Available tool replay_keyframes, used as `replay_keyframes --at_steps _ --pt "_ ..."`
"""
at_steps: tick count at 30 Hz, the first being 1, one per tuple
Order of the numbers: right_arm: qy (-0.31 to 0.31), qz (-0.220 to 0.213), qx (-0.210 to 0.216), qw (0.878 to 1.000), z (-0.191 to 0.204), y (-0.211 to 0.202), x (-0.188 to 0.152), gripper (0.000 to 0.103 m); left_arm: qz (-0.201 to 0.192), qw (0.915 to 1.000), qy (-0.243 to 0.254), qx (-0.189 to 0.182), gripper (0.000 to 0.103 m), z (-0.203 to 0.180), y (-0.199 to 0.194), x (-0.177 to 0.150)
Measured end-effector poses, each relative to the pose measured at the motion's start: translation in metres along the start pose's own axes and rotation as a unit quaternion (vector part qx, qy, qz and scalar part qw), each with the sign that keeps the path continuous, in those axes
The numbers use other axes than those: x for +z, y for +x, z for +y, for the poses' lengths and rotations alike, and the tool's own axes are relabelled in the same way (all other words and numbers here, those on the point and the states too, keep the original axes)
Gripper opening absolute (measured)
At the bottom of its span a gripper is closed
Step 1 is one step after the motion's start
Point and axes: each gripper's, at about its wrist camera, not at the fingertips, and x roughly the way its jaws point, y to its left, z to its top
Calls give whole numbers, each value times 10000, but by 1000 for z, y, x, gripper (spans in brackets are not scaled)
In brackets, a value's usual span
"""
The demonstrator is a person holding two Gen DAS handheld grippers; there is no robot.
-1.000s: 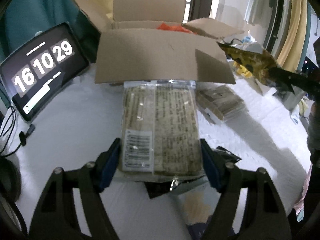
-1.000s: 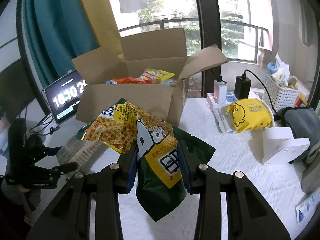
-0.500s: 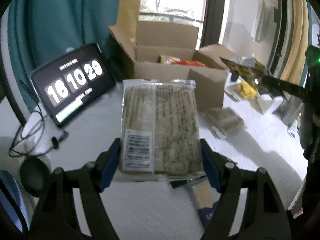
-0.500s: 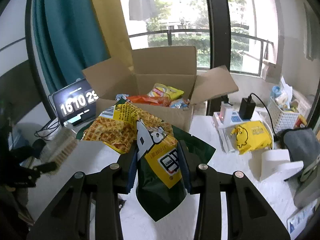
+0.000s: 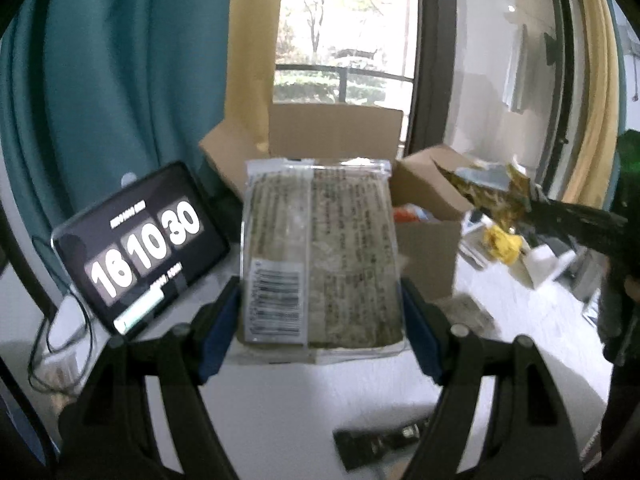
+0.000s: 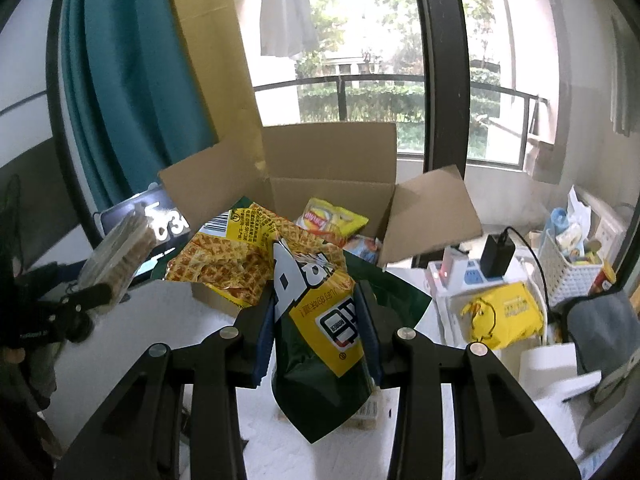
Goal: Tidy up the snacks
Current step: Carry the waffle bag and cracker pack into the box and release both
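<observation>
Carrying both snacks toward the cardboard box (image 6: 332, 168), we judge the step goes best if each pack clears the raised flaps before we let go, one hand at a time. Corrugated and stiff, the box stands open on the white table (image 5: 280, 412), with crinkly bags already inside. Our right gripper (image 6: 318, 336) pinches a glossy green-and-yellow waffle snack bag (image 6: 316, 320), soft and crumpled, its top flopping forward over the box's near edge. Our left gripper (image 5: 320, 320) clamps a flat, rigid cracker pack (image 5: 320, 256) in clear film by its side edges, held in the air before the box.
</observation>
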Motion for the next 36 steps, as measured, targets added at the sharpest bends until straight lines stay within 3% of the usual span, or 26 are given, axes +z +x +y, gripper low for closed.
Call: replay_keyframes --at_steps 16,29,36 --pt "243 -239 -111 9994 -34 47 45 40 34 9999 145 57 76 6 105 70" --pt "247 -380 -89 9989 -52 87 72 40 375 9989 269 127 78 14 206 104" --pt "167 -342 -104 9992 -49 109 84 40 79 9999 142 41 89 18 198 116"
